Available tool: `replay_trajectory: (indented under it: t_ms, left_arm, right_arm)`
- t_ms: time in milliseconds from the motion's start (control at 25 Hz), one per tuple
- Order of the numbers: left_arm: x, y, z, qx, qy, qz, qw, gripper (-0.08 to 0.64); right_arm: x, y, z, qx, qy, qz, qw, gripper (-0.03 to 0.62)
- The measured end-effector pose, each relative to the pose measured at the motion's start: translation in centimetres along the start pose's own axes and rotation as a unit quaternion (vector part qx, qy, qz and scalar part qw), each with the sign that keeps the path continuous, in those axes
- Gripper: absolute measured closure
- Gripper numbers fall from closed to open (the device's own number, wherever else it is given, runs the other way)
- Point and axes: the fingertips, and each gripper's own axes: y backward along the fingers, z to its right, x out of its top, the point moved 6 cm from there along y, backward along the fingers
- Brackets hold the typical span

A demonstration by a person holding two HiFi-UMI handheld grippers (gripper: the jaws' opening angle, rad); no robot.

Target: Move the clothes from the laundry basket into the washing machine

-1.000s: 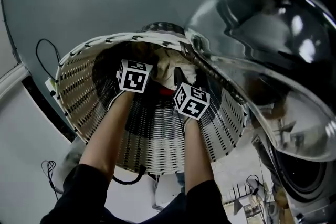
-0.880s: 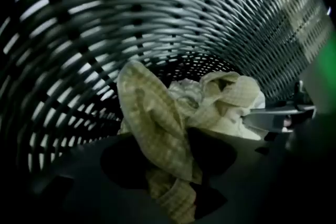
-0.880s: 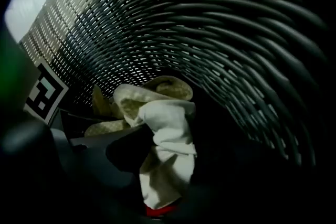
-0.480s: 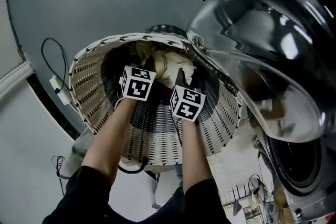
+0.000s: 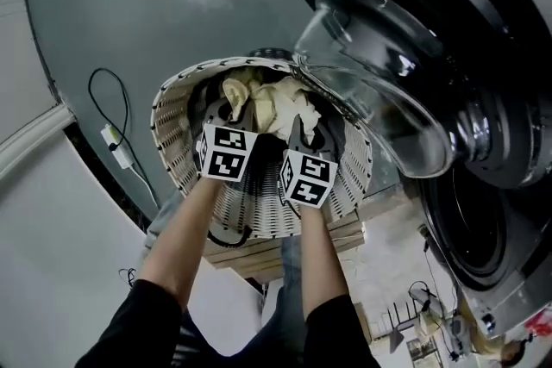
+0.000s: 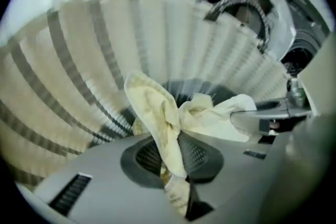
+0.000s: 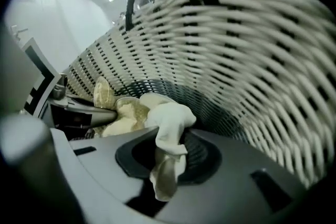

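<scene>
Both grippers have come up from deep in the laundry basket (image 5: 177,142), and both pairs of jaws have just been closing, each on a fold of the cream cloth (image 5: 276,103), which has come up with them.

Between the jaws of the left gripper (image 6: 176,149), a twisted strip of the cloth (image 6: 157,113) is pinched in the narrow gap. It rises above the pads and spreads to the right, towards the other gripper's jaw. The right gripper (image 7: 168,152) is clamped in the same way on a knotted fold of the same cloth (image 7: 168,123), which runs left to where the left gripper shows at that view's edge. So the cloth is bunched between the two grippers, held at two points.

From the head view, the two marker cubes sit side by side over the middle of the basket, close but not touching. The cream bundle is just beyond them, near the basket's far rim and inside its white woven wall. That far rim sits under the lower edge of the washing machine's open glass door (image 5: 379,90). The drum opening (image 5: 474,220) shows dark to the right of the basket, in the machine's front (image 5: 509,30). Wooden slats (image 5: 285,254) show under the basket's near side, and a black cable with a plug (image 5: 116,146) lies on the grey floor to the left.
</scene>
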Motion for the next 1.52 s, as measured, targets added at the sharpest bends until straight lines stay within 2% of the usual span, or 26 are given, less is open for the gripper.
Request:
replay_trajectory:
  t_ms: [400, 840, 1040, 1200, 1520]
  left_arm:
    - [4.3, 9.3, 1.0, -0.011, -0.026, 0.037, 0.9989, 0.499]
    - [9.5, 20.9, 2.0, -0.039, -0.078, 0.066, 0.9940, 0.499]
    - [12.0, 25.5, 2.6, -0.064, -0.117, 0.086, 0.9874, 0.499]
    - [13.8, 28.8, 3.3, -0.076, -0.125, 0.114, 0.9827, 0.499]
    - [14.8, 35.3, 7.3, -0.067, -0.158, 0.160, 0.9722, 0.499]
  right_arm:
    - [4.9, 8.0, -2.0, -0.004, -0.001, 0.034, 0.999, 0.526]
    - [10.4, 19.1, -5.9, -0.025, -0.012, 0.094, 0.995, 0.526]
    - [13.2, 23.9, -7.6, -0.042, -0.011, 0.132, 0.990, 0.526]
    - [14.4, 27.6, -8.1, -0.055, -0.019, 0.164, 0.985, 0.525]
    - [14.6, 35.1, -7.1, -0.046, -0.022, 0.223, 0.974, 0.526]
